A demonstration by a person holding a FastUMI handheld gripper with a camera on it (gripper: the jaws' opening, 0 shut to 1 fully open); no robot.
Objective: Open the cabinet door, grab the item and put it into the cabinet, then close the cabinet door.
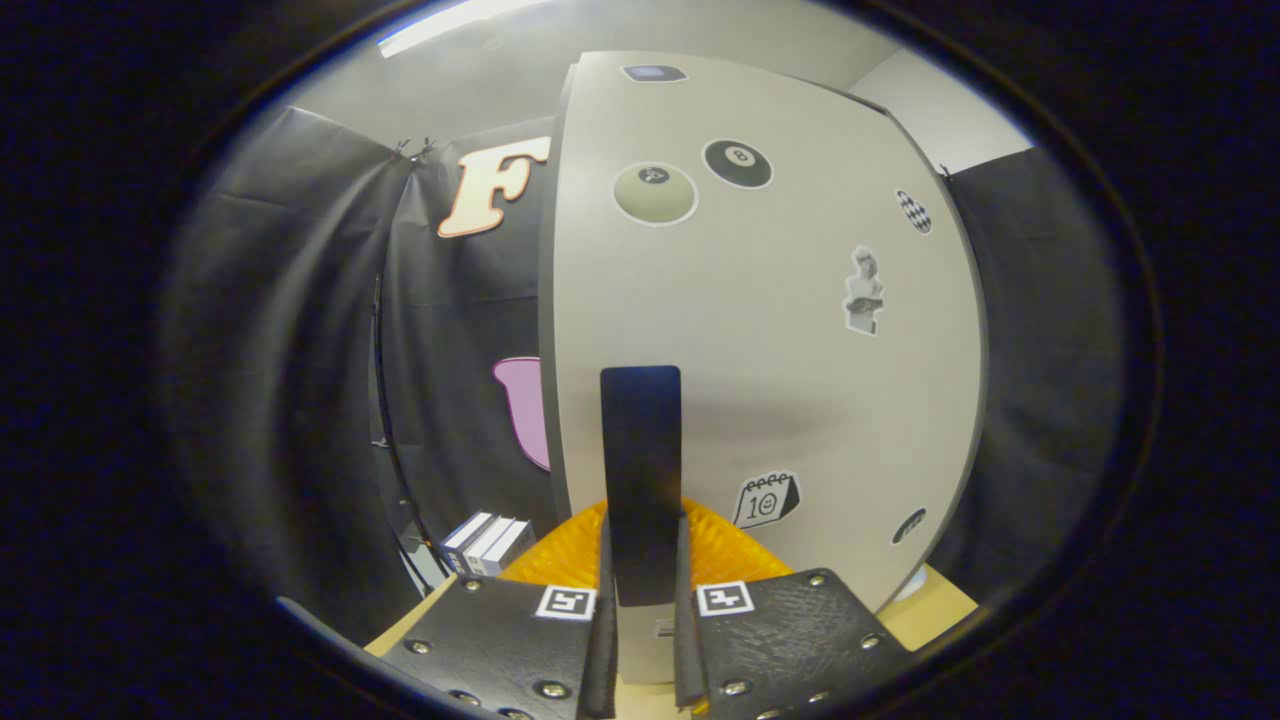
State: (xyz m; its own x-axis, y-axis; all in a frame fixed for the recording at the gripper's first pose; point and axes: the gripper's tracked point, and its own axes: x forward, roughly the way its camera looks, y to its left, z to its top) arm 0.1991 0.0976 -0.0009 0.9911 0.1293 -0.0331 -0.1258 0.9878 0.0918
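Gripper view. The gripper [641, 600] stands directly in front of the cabinet door [760, 330]. Its two fingers are drawn in close on either side of the dark vertical handle [641, 480], which rises up between them; both appear to press on it, so the grasp reads as clenched on the handle. The door face carries several stickers and stands close ahead of the fingers.

Task progress, as a judgement: the first step, opening the door, is in hand. Whether the door has already left its frame cannot be told. Fetching the item, placing it inside and closing the door remain to be done.

The likely item, a small stack of boxes [487, 543], lies on the wooden tabletop [935, 610] to the left of the cabinet, beside the black cloth wall.

Edges and room: the door's left edge [550, 330] runs near the cloth. The cloth hangs close on both sides, so swing room looks limited.
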